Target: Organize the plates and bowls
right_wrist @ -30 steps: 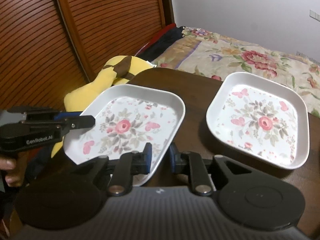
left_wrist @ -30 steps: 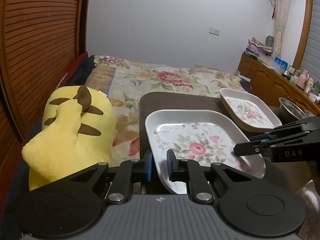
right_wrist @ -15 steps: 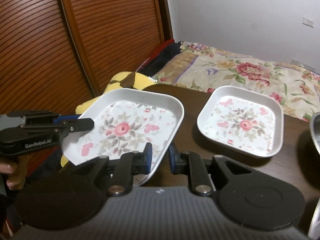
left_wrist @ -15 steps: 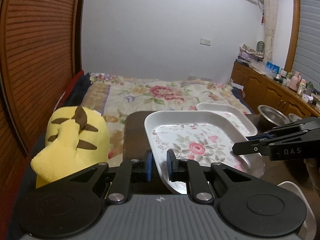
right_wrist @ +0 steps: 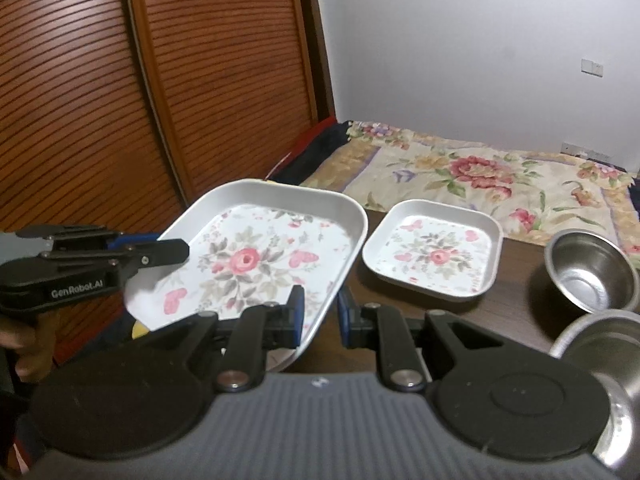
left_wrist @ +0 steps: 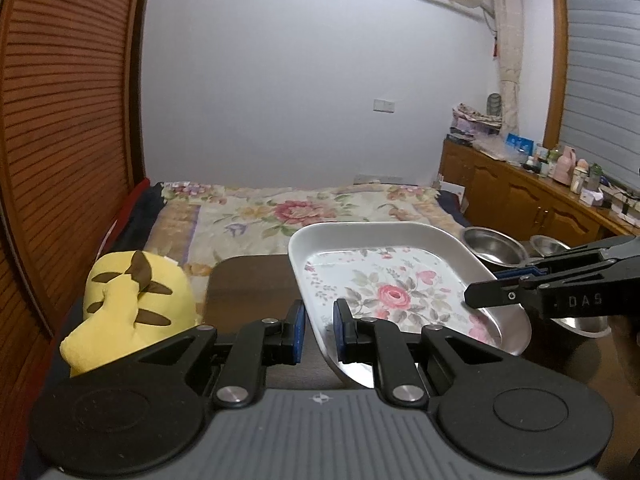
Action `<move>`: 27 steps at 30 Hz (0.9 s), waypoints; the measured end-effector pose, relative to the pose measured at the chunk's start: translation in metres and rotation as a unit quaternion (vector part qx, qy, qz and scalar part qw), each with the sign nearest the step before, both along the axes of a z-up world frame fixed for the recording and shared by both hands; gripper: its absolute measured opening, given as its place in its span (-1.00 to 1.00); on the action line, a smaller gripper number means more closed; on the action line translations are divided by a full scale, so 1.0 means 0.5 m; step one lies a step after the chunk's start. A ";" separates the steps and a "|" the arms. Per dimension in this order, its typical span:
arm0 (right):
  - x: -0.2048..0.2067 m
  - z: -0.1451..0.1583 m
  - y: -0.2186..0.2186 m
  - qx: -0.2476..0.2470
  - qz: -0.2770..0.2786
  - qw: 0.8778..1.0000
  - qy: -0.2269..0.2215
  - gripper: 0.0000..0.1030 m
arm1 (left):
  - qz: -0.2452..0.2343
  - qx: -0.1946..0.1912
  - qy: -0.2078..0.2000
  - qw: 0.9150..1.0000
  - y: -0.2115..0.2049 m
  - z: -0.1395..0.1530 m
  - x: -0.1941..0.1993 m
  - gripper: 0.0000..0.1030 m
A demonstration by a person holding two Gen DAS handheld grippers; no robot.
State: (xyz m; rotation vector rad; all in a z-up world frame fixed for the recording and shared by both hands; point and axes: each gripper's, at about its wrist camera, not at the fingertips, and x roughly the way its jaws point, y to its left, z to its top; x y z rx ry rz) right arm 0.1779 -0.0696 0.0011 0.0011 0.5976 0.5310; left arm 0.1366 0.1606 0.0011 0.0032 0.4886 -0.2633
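I hold a large square white plate with a rose pattern (left_wrist: 392, 280) (right_wrist: 256, 256) in the air above the dark table (right_wrist: 512, 304). My left gripper (left_wrist: 319, 328) is shut on the plate's near left rim. My right gripper (right_wrist: 320, 314) is shut on the opposite rim. Each shows in the other's view, the right gripper (left_wrist: 480, 300) at the right and the left gripper (right_wrist: 176, 250) at the left. A smaller plate with the same pattern (right_wrist: 432, 256) lies flat on the table. Two steel bowls (right_wrist: 588, 272) (right_wrist: 600, 340) stand to its right.
A yellow plush toy (left_wrist: 132, 308) lies left of the table (left_wrist: 248, 280). Behind it is a bed with a floral cover (left_wrist: 300, 212). Slatted wooden doors (right_wrist: 220, 80) close off the left side, and a cluttered wooden cabinet (left_wrist: 520, 196) runs along the right.
Both grippers have risen and drawn back with the large plate held between them. The smaller plate looks farther away, and the steel bowls have come into view.
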 end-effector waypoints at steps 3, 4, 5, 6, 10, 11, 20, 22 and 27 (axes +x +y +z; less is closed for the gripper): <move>-0.017 0.004 -0.022 0.003 -0.004 1.000 -0.006 -0.62 | -0.006 0.004 -0.003 1.000 -0.021 0.005 -0.015 -0.69; -0.023 0.004 -0.030 0.004 -0.006 1.000 -0.008 -0.62 | -0.008 0.006 -0.004 1.000 -0.028 0.006 -0.020 -0.69; -0.031 0.006 -0.035 0.004 -0.008 1.000 -0.009 -0.62 | -0.010 0.007 -0.005 1.000 -0.036 0.007 -0.025 -0.69; -0.037 0.005 -0.044 0.005 -0.009 1.000 -0.010 -0.62 | -0.012 0.008 -0.005 1.000 -0.043 0.008 -0.030 -0.69; -0.058 0.002 -0.068 0.006 -0.014 1.000 -0.012 -0.62 | -0.021 0.011 -0.007 1.000 -0.067 0.010 -0.049 -0.69; -0.063 0.001 -0.072 0.006 -0.015 1.000 -0.013 -0.62 | -0.023 0.012 -0.007 1.000 -0.071 0.009 -0.051 -0.69; -0.093 -0.018 -0.100 0.008 -0.016 1.000 -0.011 -0.62 | -0.034 0.013 -0.008 0.999 -0.090 -0.001 -0.080 -0.69; -0.098 -0.021 -0.100 0.009 -0.015 1.000 -0.011 -0.62 | -0.035 0.016 -0.006 0.999 -0.090 -0.003 -0.083 -0.69; -0.110 -0.027 -0.101 0.010 -0.011 1.000 -0.012 -0.62 | -0.034 0.012 -0.001 0.999 -0.088 -0.012 -0.095 -0.69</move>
